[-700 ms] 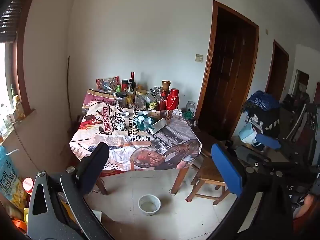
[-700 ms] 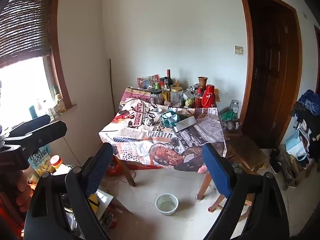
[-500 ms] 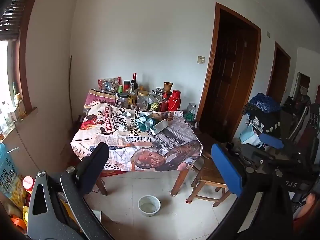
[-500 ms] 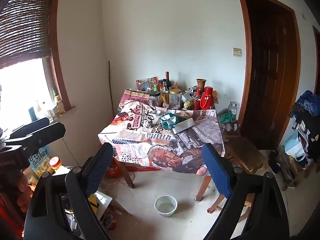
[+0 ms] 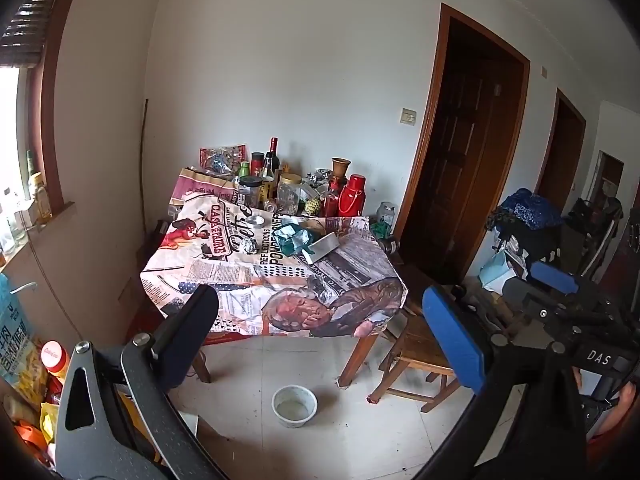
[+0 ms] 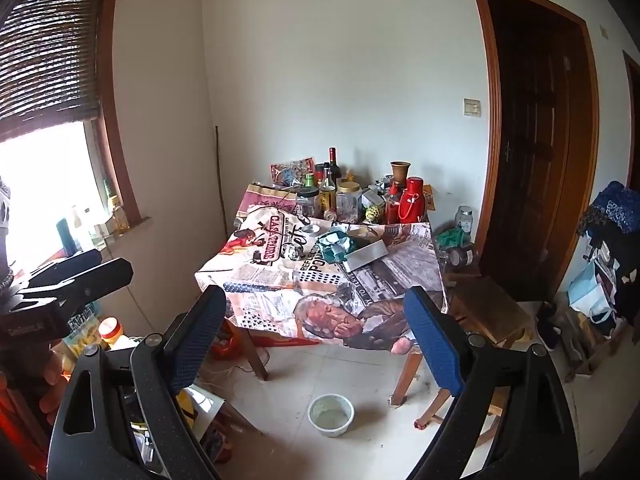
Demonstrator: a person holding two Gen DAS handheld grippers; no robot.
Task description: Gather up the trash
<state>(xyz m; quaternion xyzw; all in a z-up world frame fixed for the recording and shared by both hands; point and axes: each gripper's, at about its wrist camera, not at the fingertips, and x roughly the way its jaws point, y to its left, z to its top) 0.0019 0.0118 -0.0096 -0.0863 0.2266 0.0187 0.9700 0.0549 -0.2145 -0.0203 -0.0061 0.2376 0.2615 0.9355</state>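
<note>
Across the room stands a cluttered table (image 5: 276, 288); both tools gape, empty.

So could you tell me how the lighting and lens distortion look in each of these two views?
Right wrist view: the window is blown out white, with detail lost there; the door frame bows from the fisheye. Left wrist view: light is more even, the table is sharp, and the corners go black.

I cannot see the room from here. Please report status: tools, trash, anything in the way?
Left tool open, empty. Right tool open, empty. Crumpled green paper on the table, far off, untouched. White bowl on the floor before the table.
</note>
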